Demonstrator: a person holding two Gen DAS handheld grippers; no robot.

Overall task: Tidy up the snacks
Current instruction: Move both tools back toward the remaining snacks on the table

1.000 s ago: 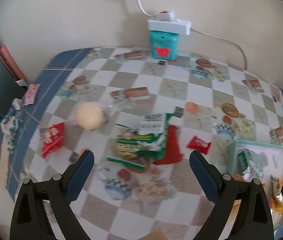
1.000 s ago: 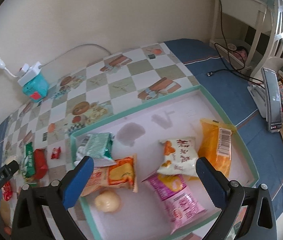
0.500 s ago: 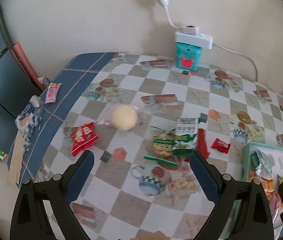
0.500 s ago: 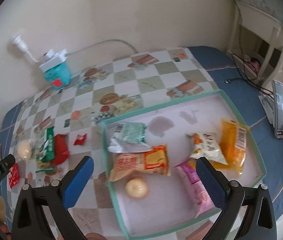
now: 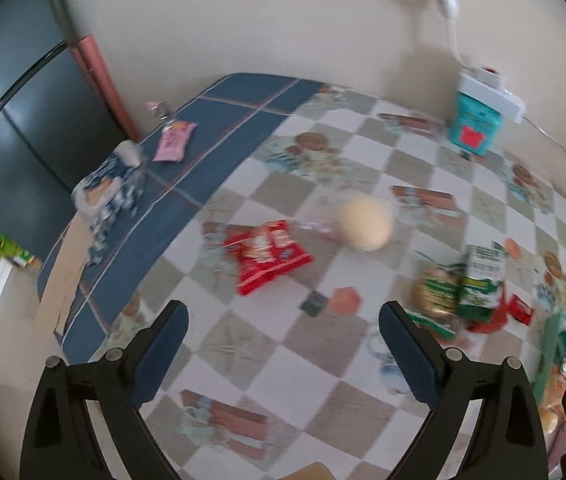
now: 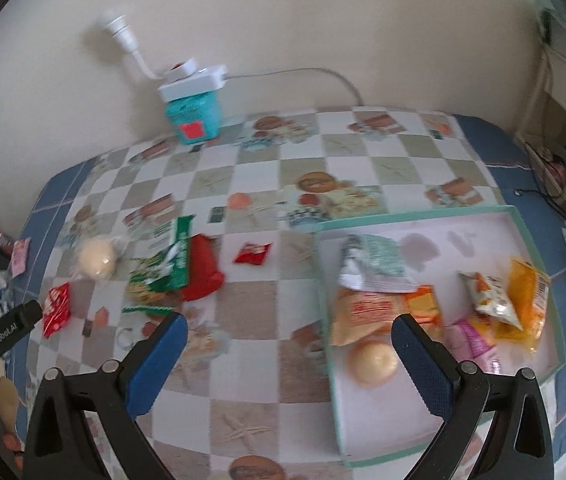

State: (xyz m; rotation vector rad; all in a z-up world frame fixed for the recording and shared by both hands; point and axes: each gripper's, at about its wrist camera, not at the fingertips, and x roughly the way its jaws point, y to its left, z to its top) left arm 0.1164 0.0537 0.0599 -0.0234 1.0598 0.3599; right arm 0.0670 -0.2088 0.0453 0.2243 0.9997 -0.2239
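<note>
Both claws wide open, empty: left claw (image 5: 283, 320), right claw (image 6: 289, 334). Red pack (image 5: 267, 254) at 12 o'clock of left claw, bun (image 5: 365, 222) at 1. Tray (image 6: 329, 344) w/ snacks at right claw's 2.

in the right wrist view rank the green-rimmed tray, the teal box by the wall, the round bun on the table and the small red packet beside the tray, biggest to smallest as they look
1. Green-rimmed tray
2. Teal box
3. Round bun
4. Small red packet

The box sits farthest away, so its true size may be understated; bun and packet look close.
</note>
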